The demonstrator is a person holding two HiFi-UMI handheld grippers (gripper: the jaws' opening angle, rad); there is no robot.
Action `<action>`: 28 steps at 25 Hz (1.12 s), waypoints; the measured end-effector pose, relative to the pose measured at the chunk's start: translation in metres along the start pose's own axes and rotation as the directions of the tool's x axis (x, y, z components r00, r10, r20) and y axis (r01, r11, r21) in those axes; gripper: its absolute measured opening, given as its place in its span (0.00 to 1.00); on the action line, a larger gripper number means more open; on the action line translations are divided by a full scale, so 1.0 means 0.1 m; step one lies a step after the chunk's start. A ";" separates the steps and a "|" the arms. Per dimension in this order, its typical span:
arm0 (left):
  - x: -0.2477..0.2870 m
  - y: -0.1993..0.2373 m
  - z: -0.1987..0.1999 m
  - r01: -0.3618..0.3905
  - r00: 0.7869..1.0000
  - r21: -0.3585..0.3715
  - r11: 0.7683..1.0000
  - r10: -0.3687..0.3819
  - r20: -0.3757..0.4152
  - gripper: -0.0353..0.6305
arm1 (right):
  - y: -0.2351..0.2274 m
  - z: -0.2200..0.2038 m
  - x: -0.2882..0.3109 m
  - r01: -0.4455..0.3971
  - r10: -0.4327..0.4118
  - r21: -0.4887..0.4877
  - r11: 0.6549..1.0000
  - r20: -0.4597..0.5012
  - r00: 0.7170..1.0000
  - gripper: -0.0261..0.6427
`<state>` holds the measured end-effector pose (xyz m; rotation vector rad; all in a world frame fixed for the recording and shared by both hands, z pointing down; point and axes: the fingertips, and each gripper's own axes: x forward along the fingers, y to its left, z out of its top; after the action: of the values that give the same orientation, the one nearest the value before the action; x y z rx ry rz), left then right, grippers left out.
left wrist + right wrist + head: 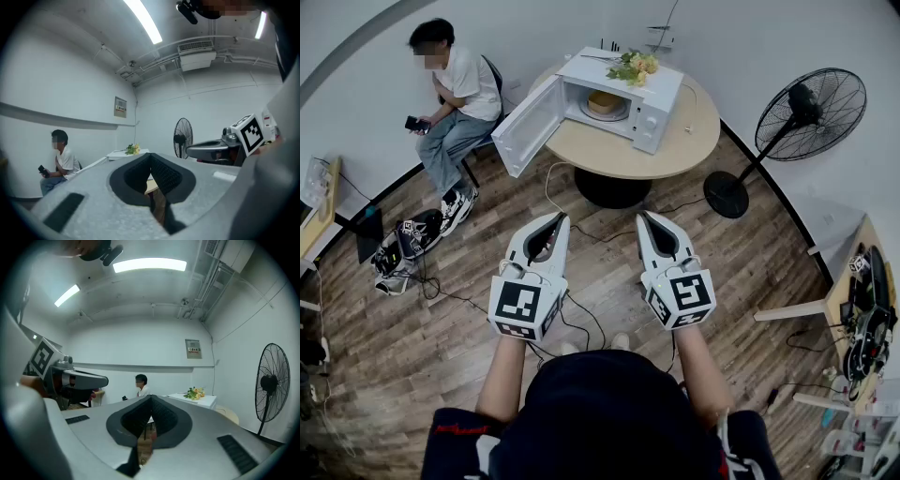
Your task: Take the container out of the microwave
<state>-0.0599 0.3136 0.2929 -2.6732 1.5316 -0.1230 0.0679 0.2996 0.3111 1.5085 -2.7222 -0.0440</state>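
A white microwave stands on a round beige table at the back, its door swung wide to the left. Inside it a tan container rests on the turntable plate. My left gripper and right gripper are held level side by side over the wooden floor, well short of the table. Both are shut with nothing between the jaws. In the left gripper view the left gripper has its jaw tips meeting; the right gripper looks the same in its own view.
A person sits on a chair left of the table, holding a phone. Yellow flowers lie on top of the microwave. A black standing fan is to the right of the table. Cables trail across the floor; shoes lie at the left.
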 end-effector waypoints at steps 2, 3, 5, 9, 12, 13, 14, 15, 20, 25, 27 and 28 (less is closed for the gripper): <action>0.02 -0.03 0.01 -0.006 1.000 -0.011 1.000 0.006 0.001 0.07 | -0.02 0.02 -0.03 -0.008 0.008 -0.006 1.000 0.009 1.000 0.04; 0.02 -0.04 0.02 -0.008 1.000 -0.016 1.000 0.008 0.001 0.08 | -0.03 0.03 -0.04 -0.013 0.014 -0.013 1.000 0.015 1.000 0.04; 0.04 -0.07 0.01 -0.012 1.000 -0.029 1.000 0.012 0.000 0.08 | -0.05 0.04 -0.07 -0.023 0.024 -0.022 0.999 0.020 1.000 0.04; 0.15 -0.18 -0.02 -0.018 1.000 -0.045 0.999 0.017 -0.011 0.07 | -0.18 -0.04 -0.11 -0.028 0.028 -0.003 1.000 -0.002 1.000 0.04; 0.26 -0.31 -0.05 -0.021 1.000 -0.058 0.998 0.020 -0.021 0.07 | -0.36 -0.07 -0.16 -0.027 0.027 0.000 1.000 -0.010 1.000 0.04; 0.30 -0.36 -0.06 -0.025 0.999 -0.060 0.998 0.024 -0.025 0.07 | -0.43 -0.07 -0.18 -0.026 0.026 0.000 1.000 -0.010 1.000 0.04; 0.34 -0.40 -0.07 -0.030 0.999 -0.061 0.998 0.028 -0.029 0.07 | -0.49 -0.08 -0.20 -0.025 0.025 0.001 1.000 -0.011 1.000 0.04; 0.37 -0.46 -0.09 -0.034 0.999 -0.060 0.998 0.032 -0.032 0.07 | -0.56 -0.09 -0.23 -0.027 0.027 0.002 1.000 -0.013 1.000 0.04; 0.51 -0.69 -0.16 -0.055 0.998 -0.066 0.996 0.052 -0.046 0.07 | -0.81 -0.21 -0.33 -0.054 0.054 0.014 0.998 -0.021 0.998 0.04; 0.61 -0.88 -0.27 -0.083 0.993 -0.064 0.995 0.077 -0.087 0.07 | -0.98 -0.28 -0.41 -0.073 0.074 0.016 0.997 -0.029 0.997 0.04; 0.68 -0.94 -0.24 -0.079 0.993 -0.064 0.995 0.073 -0.090 0.07 | -1.00 -0.26 -0.42 -0.088 0.088 0.008 0.996 -0.020 0.996 0.04; 0.72 -0.95 -0.21 -0.074 0.994 -0.060 0.995 0.069 -0.087 0.07 | -1.02 -0.26 -0.41 -0.091 0.091 0.002 0.996 -0.019 0.996 0.04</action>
<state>0.0557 0.2996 0.3256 -2.6896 1.6818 -0.1906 0.1766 0.2803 0.3325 1.3760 -2.7724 -0.0259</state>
